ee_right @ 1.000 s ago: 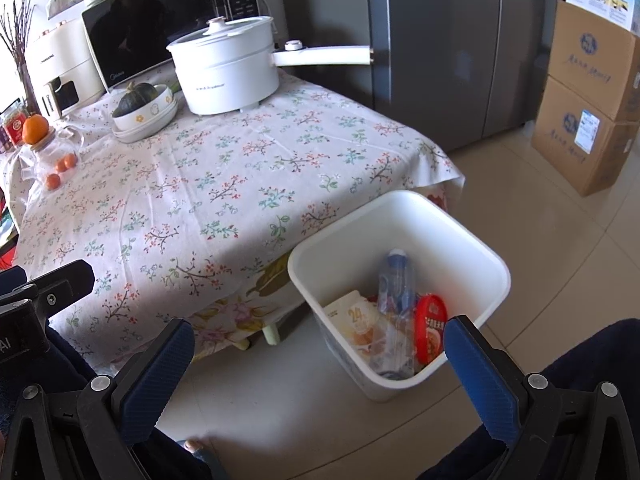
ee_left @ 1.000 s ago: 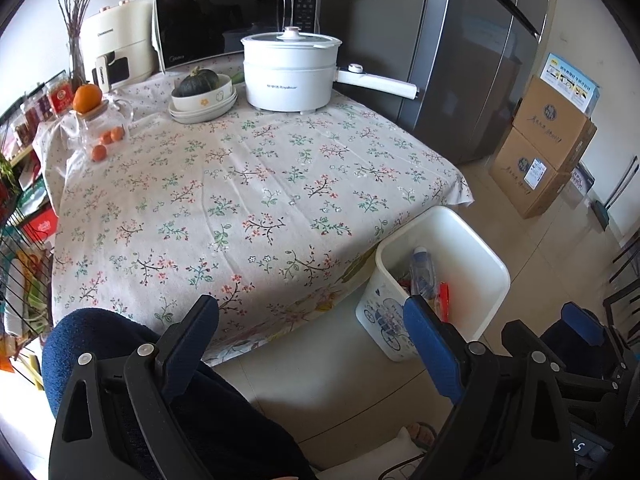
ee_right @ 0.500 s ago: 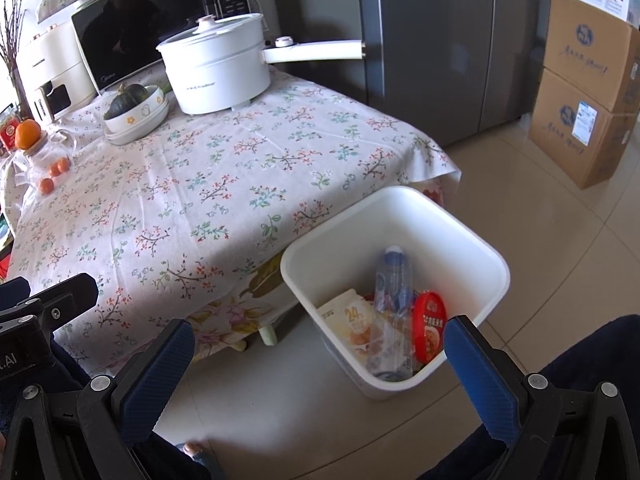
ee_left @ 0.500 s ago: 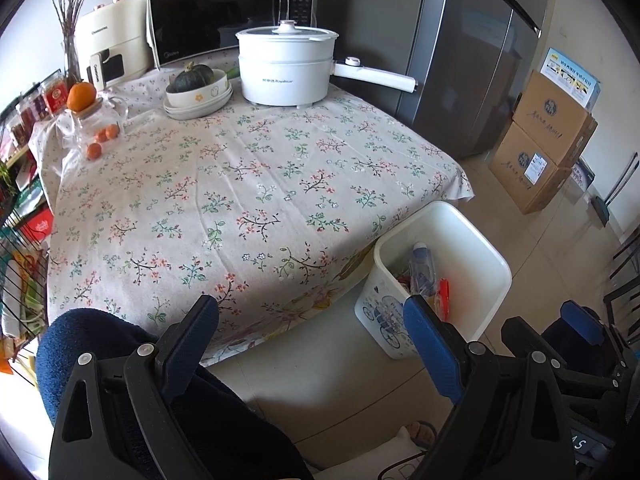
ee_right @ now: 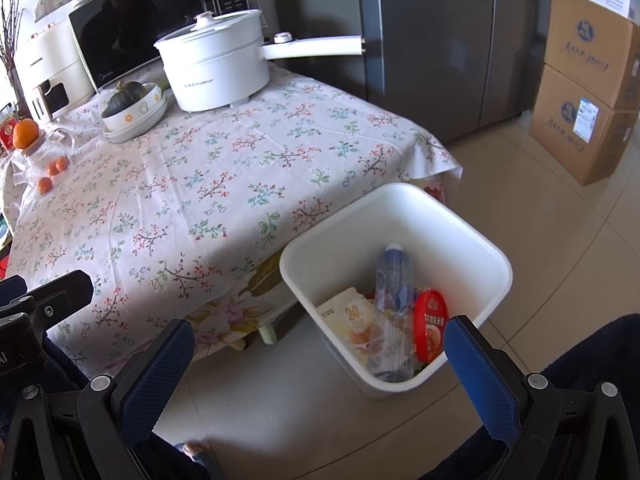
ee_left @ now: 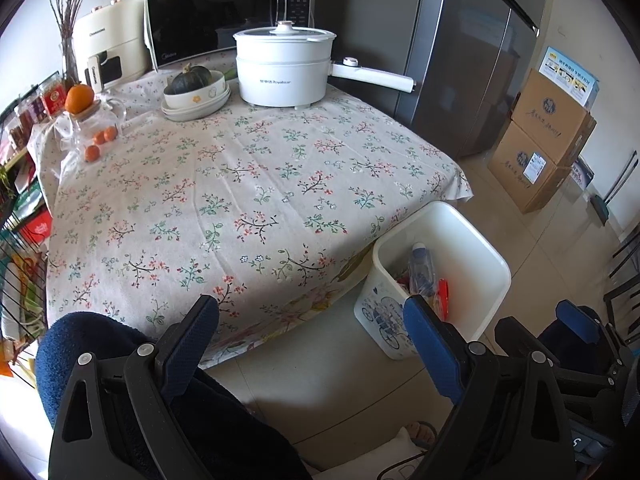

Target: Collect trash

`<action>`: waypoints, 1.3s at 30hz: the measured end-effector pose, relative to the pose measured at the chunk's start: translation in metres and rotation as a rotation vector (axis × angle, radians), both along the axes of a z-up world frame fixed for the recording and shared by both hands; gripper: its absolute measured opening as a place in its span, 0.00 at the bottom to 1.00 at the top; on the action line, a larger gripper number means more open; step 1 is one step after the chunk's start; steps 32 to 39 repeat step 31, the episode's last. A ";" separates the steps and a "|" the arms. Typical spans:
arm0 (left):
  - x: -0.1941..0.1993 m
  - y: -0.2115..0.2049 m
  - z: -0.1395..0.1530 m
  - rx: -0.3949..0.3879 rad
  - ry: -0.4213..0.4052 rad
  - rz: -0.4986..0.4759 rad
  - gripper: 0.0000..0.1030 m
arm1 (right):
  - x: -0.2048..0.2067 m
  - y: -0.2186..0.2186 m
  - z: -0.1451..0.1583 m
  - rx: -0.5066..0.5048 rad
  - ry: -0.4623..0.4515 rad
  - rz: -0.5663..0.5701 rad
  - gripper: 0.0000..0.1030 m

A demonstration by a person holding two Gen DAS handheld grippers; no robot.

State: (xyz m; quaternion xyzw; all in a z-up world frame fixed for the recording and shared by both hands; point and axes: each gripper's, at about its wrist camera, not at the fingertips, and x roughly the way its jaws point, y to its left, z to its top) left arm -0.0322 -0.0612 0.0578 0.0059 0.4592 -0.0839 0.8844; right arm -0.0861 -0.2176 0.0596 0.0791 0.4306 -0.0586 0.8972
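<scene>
White plastic bin [ee_right: 486, 258]: on floor tiles just beside near right corner of table [ee_left: 256, 184]; upright, open-topped, printed decoration on outer wall.
Bin contents: clear plastic bottle [ee_right: 394, 280] with blue cap, standing tilted; red-lidded round tub [ee_right: 430, 330] on edge against right wall; pale wrapper [ee_right: 352, 320] with printed "24" at left. Deeper layers hidden.
Tabletop trash: none visible on floral cloth; collection judged complete or nearly so.
Kept items at far end: white electric pot [ee_left: 286, 68], bowl with dark squash [ee_left: 196, 88], glass jar with orange on top [ee_left: 82, 110], microwave [ee_left: 228, 16].
Left gripper [ee_left: 310, 326]: jaws spread wide, nothing between blue pads; held low over person's lap, well apart from bin.
Right gripper [ee_right: 318, 354]: jaws spread wide, empty; bin framed between fingers but not touched.
Risk 1: tall bottle leaning above other contents; knock to bin wall likely to tip it out.
Risk 2: bin light and tucked against hanging cloth; snagged cloth edge could drag pot and bowl.
Risk 3: small oranges [ee_left: 100, 142] loose near jar; mistaken pick as trash possible.
Risk 4: long pot handle overhanging right table edge; sweep of arm could catch it.
</scene>
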 end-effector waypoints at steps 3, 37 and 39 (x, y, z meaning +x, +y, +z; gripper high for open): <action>0.000 0.000 0.000 -0.002 0.000 0.001 0.92 | 0.000 0.000 -0.001 0.002 0.003 0.000 1.00; -0.005 -0.006 -0.003 -0.035 0.002 -0.053 0.94 | 0.002 -0.001 -0.011 0.003 0.031 -0.003 1.00; -0.005 -0.006 -0.003 -0.035 0.002 -0.053 0.94 | 0.002 -0.001 -0.011 0.003 0.031 -0.003 1.00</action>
